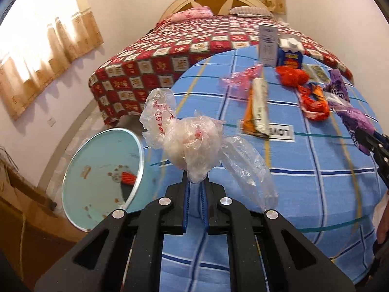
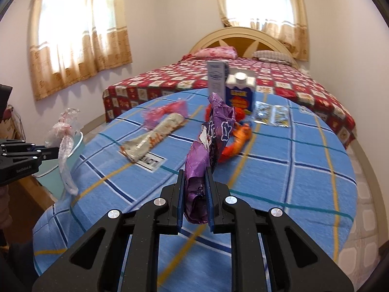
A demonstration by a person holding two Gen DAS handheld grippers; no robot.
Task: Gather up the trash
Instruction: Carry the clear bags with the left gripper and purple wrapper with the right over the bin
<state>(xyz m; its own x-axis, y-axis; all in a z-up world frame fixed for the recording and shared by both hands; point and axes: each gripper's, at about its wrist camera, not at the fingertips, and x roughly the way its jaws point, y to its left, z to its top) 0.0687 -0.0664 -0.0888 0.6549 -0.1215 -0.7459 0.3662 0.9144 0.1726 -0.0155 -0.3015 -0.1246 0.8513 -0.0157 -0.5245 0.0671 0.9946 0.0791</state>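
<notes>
My left gripper (image 1: 195,182) is shut on a crumpled clear plastic bag (image 1: 192,143) with red print, held above the left edge of the blue checked table (image 1: 304,182). The same bag (image 2: 64,136) and left gripper (image 2: 57,152) show at the left of the right wrist view. My right gripper (image 2: 194,177) is shut on a purple wrapper (image 2: 209,150), lifted over the table; it also appears as the purple wrapper (image 1: 355,121) at the right edge. A pale blue bin (image 1: 104,177) stands open on the floor, below and left of the clear bag.
On the table lie a pink wrapper (image 1: 240,77), an orange-and-white snack packet (image 1: 257,107), a red-orange wrapper (image 1: 301,85), a blue carton (image 1: 290,53), a tall white box (image 1: 267,45) and small sachets (image 2: 271,114). A bed with a red patterned cover (image 2: 279,82) stands behind.
</notes>
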